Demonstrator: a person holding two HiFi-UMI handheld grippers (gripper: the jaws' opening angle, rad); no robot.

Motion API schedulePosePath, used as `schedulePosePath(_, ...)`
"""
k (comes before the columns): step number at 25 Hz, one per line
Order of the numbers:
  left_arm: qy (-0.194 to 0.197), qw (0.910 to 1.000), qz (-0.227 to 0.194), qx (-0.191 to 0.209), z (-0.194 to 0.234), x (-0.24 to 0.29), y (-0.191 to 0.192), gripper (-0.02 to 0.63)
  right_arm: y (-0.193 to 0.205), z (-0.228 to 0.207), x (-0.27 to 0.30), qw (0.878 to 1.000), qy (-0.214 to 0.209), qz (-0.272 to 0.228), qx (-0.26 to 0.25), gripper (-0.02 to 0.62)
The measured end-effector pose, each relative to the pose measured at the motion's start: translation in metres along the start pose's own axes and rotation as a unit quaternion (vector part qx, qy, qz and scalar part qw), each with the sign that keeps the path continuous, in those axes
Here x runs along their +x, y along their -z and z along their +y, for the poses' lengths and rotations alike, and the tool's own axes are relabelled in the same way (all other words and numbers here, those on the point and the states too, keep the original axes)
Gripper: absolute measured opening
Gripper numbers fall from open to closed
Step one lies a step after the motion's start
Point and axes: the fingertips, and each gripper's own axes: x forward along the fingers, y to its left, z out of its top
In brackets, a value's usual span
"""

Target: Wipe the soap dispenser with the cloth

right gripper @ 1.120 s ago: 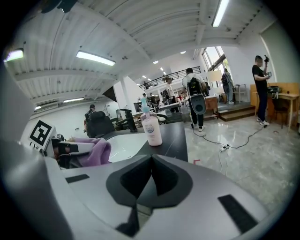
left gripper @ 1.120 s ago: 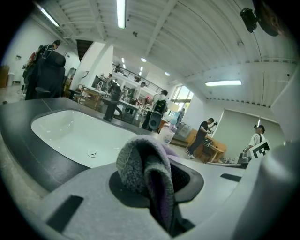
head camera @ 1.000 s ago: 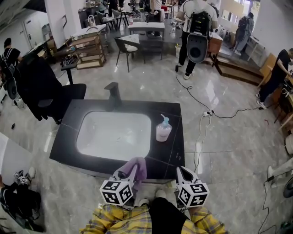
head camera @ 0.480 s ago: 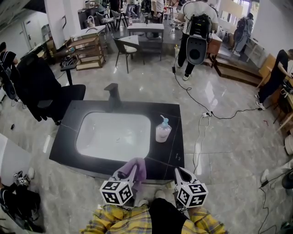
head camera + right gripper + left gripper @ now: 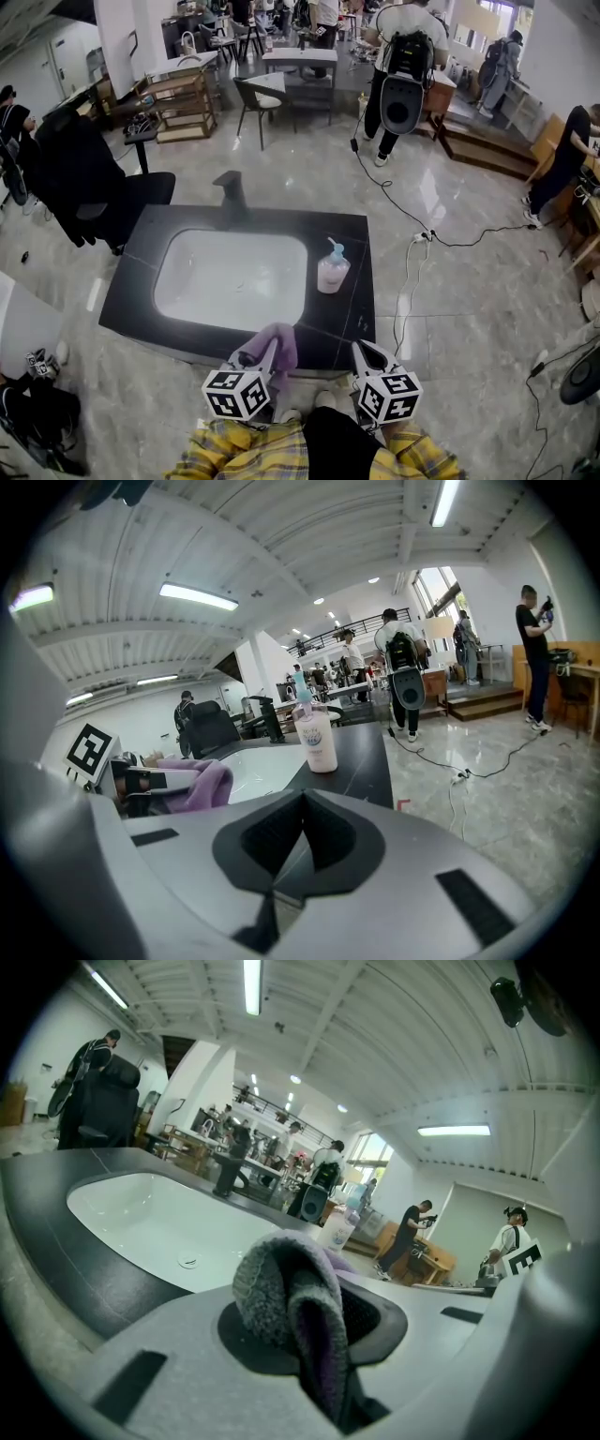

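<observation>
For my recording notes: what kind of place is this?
Probably an open workshop or lab, not a bathroom: the sink counter stands alone on a polished floor, with desks, loose cables and several people behind.

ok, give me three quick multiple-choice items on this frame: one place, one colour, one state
1. Where is the soap dispenser?
A. Upright on the black counter, beside the white basin
B. Inside the basin
C. On a tray

2. What colour is the cloth?
A. Green
B. Purple
C. Orange

3. What state is the right hand-held gripper in?
A. Open wide
B. Shut on the soap dispenser
C. Shut, with nothing between its jaws

Key:
1 A: the head view shows it standing on the dark surface, just right of the basin.
2 B: the fabric reads purple in all three views.
3 C: the right gripper view shows the jaws meeting, with the soap dispenser well beyond them.
</observation>
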Motion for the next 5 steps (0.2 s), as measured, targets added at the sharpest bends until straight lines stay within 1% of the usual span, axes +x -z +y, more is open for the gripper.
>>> schedulePosePath(5,-0.001,1.0,-0.001,0.0,-0.0001,0.0075,-0.0025,0.058,-0.0057,-0.0032,0.0065,1.0,-0.006,-0.001,-0.005,0.005)
